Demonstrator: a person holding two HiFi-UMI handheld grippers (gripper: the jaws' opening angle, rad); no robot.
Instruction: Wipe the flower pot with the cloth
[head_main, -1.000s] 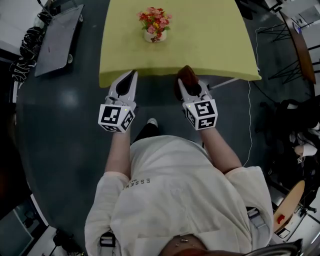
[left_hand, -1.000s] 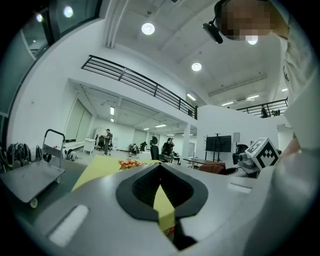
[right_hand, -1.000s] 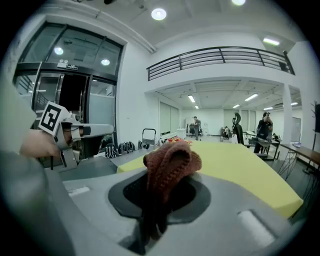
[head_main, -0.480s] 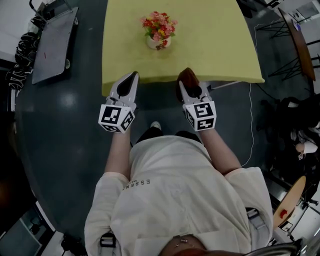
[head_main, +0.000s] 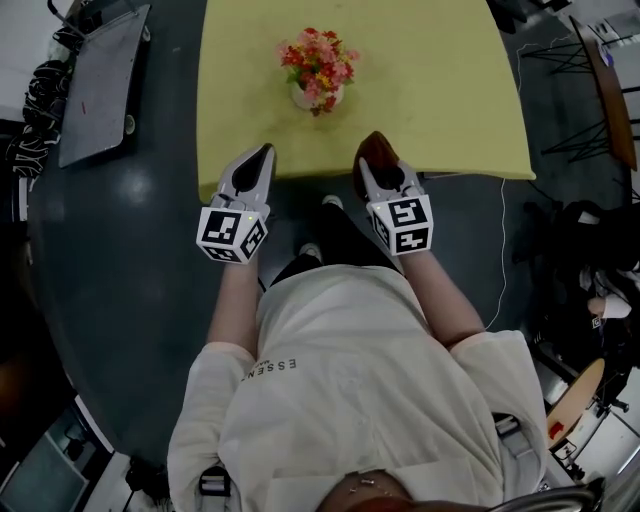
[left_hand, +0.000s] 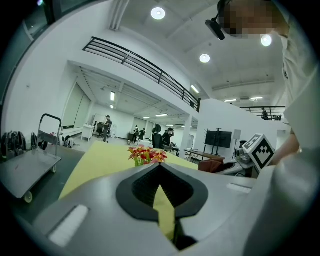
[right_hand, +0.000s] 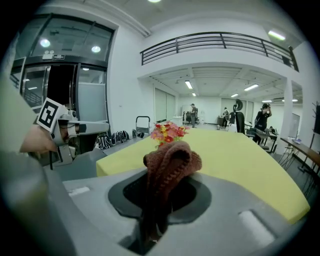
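At the near edge of the yellow table (head_main: 440, 90), the left gripper (head_main: 266, 153) hangs empty with its jaws pressed together, while the right gripper (head_main: 376, 162) clamps a brown knitted cloth (right_hand: 171, 159). Farther in on the table, the flower pot (head_main: 308, 96) stands upright, apart from both.
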